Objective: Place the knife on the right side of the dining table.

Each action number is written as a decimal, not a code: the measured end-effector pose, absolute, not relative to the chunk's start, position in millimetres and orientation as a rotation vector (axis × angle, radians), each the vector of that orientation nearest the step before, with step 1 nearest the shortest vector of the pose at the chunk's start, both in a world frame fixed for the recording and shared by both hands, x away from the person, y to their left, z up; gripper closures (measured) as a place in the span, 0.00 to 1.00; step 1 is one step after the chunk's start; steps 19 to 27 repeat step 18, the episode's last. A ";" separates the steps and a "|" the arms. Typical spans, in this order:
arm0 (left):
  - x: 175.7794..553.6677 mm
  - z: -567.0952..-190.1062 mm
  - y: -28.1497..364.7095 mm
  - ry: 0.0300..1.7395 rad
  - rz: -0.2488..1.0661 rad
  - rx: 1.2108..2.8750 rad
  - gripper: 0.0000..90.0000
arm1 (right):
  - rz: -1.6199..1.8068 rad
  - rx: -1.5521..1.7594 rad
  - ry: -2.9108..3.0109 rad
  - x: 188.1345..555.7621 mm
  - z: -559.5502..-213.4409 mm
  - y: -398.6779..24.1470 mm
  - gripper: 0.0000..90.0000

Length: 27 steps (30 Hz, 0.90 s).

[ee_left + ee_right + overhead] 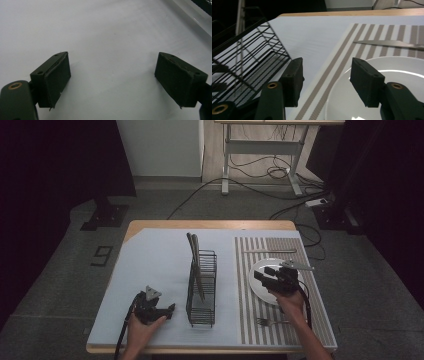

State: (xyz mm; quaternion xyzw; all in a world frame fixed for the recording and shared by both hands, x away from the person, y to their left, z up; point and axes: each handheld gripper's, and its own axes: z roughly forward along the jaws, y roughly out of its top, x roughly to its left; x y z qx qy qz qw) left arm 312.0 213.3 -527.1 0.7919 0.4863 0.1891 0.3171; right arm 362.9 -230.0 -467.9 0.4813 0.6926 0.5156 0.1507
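A white plate (260,270) lies on the striped placemat (250,315) at the table's right. My right gripper (265,275) hovers over it, open, with its jaws astride the plate's left rim (337,87) and nothing between them. A black wire dish rack (202,285) stands mid-table with two upright plates (194,251) in it; the rack (244,65) fills the left of the right gripper view. My left gripper (169,311) rests open at the front left, over the bare white table cover (107,50), and is empty.
A knife (270,251) lies on the placemat beyond the plate, and its blade (387,43) appears in the right gripper view. A fork (270,322) lies near the front edge. The cover's left half (150,265) is bare.
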 end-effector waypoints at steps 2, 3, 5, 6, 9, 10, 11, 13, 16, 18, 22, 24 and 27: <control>311.9 -527.1 213.3 1.280 0.498 2.084 0.14 | 1.489 1.376 1.991 359.8 -469.8 -228.9 0.49; 312.0 -527.1 213.3 1.280 0.498 2.084 0.14 | 1.500 1.370 1.989 355.3 -474.7 -227.5 0.49; 311.9 -527.1 213.3 1.280 0.498 2.084 0.14 | 1.493 1.368 2.002 354.7 -477.3 -226.9 0.48; 311.9 -527.1 213.3 1.279 0.498 2.086 0.14 | 1.488 1.366 2.008 354.1 -479.3 -226.4 0.48; 311.9 -527.1 213.3 1.279 0.498 2.085 0.14 | 1.498 1.361 2.019 352.5 -484.1 -225.3 0.48; 311.9 -527.1 213.3 1.279 0.498 2.085 0.14 | 1.498 1.361 2.019 352.5 -484.1 -225.3 0.48; 311.9 -527.1 213.3 1.279 0.499 2.086 0.14 | 1.502 1.351 2.023 351.2 -484.0 -224.4 0.48; 311.9 -527.1 213.3 1.279 0.499 2.085 0.14 | 1.513 1.343 2.019 349.8 -483.2 -223.6 0.48; 311.8 -527.1 213.3 1.279 0.499 2.085 0.14 | 1.516 1.335 2.018 348.8 -482.7 -223.0 0.48; 311.8 -527.1 213.3 1.279 0.499 2.085 0.14 | 1.516 1.336 2.018 348.9 -483.0 -222.6 0.48; 311.8 -527.1 213.3 1.279 0.499 2.085 0.14 | 1.516 1.336 2.018 348.9 -483.0 -222.6 0.48; 311.8 -527.1 213.3 1.279 0.499 2.085 0.14 | 1.516 1.336 2.018 348.9 -483.0 -222.6 0.48; 311.8 -527.1 213.3 1.279 0.499 2.085 0.14 | 1.516 1.336 2.018 348.9 -483.0 -222.6 0.48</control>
